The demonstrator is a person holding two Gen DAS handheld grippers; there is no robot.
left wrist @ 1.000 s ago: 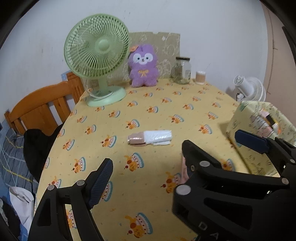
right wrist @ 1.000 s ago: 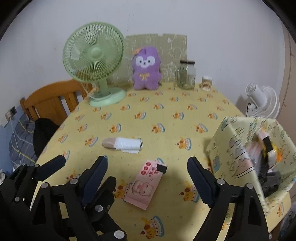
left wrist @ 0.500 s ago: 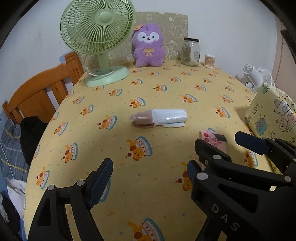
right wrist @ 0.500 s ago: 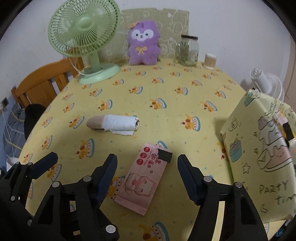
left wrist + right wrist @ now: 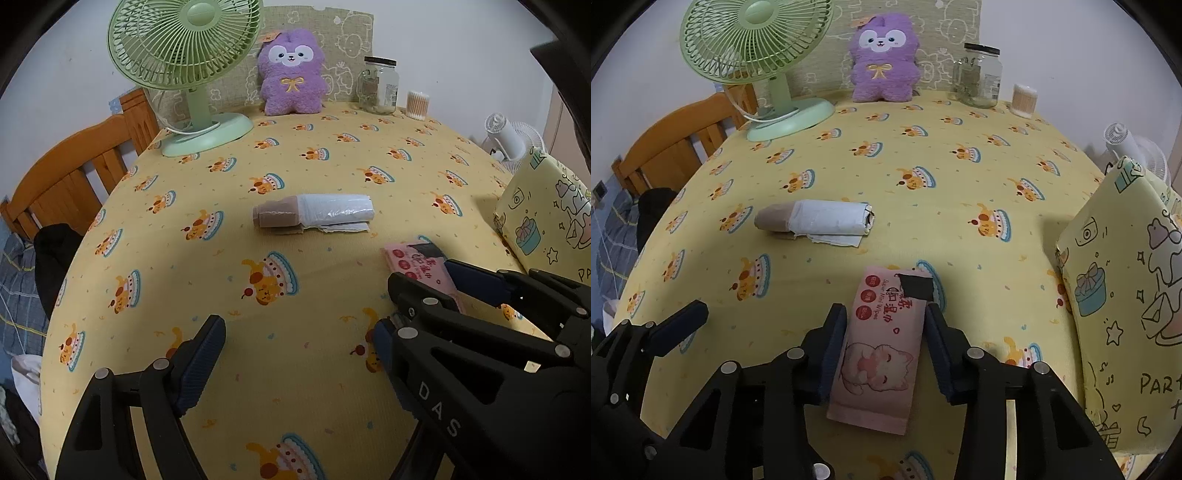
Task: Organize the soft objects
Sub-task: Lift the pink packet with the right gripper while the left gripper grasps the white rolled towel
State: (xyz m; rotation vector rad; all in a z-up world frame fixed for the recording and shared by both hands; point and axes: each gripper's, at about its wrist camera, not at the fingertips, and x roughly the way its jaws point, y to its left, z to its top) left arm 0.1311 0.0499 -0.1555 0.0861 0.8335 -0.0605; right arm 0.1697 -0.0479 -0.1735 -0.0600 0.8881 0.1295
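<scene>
A pink pack of wet wipes (image 5: 882, 347) lies on the yellow tablecloth (image 5: 923, 221). My right gripper (image 5: 884, 325) straddles the pack, one finger along each long side, touching or nearly so; the pack rests on the table. The pack also shows in the left wrist view (image 5: 421, 266), partly hidden by the right gripper (image 5: 424, 277). A roll of white plastic bags on a brown core (image 5: 816, 221) (image 5: 317, 214) lies at mid table. My left gripper (image 5: 299, 343) is open and empty above the table's near part. A purple plush toy (image 5: 882, 59) (image 5: 291, 74) stands at the back.
A yellow patterned fabric bin (image 5: 1126, 295) (image 5: 546, 218) stands at the right edge. A green desk fan (image 5: 761, 66), a glass jar (image 5: 980, 74) and a cotton swab tub (image 5: 1024, 99) stand at the back. A wooden chair (image 5: 665, 151) is at the left.
Both grippers moved forward and down toward the table. My right gripper's fingers narrowed and came to lie on either side of the pink wipes pack.
</scene>
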